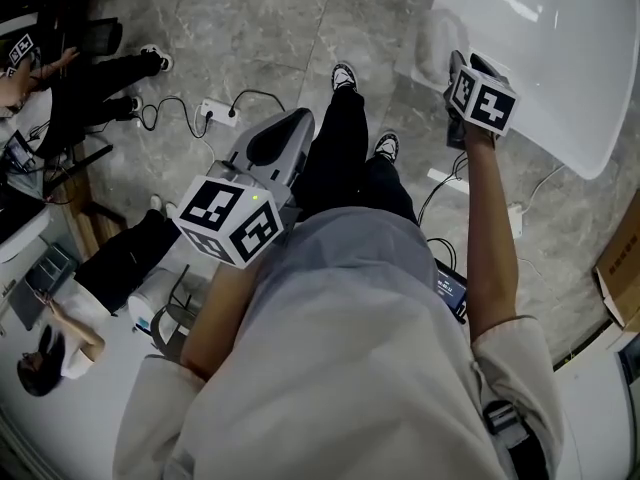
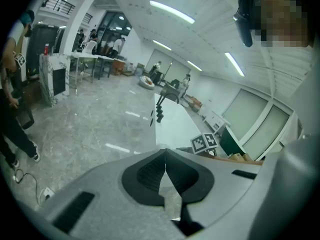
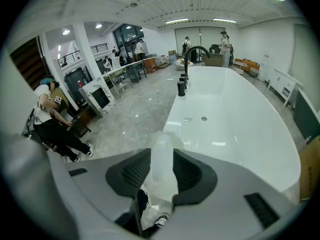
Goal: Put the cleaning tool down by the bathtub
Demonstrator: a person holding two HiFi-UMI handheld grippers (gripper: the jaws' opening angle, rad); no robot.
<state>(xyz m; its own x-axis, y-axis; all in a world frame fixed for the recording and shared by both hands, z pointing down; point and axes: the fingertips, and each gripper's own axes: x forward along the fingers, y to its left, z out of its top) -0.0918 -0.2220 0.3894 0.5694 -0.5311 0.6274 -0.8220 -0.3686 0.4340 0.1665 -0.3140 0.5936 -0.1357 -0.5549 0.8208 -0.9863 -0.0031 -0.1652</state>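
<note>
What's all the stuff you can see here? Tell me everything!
bathtub: one, white, long, to the person's right
tap: one, dark, at the bathtub's far rim
cleaning tool: one, see-through whitish, between the right gripper's jaws
floor: grey marble, all around
power strip: one, white, on the floor with dark cables
cardboard box: one, brown, at the head view's right edge
other people: several, some far down the room, one in black trousers to the left
shoes: two, black and white, on the person's feet
left gripper: one, grey, jaws together, empty
right gripper: one, grey, jaws on the cleaning tool, over the bathtub's edge
</note>
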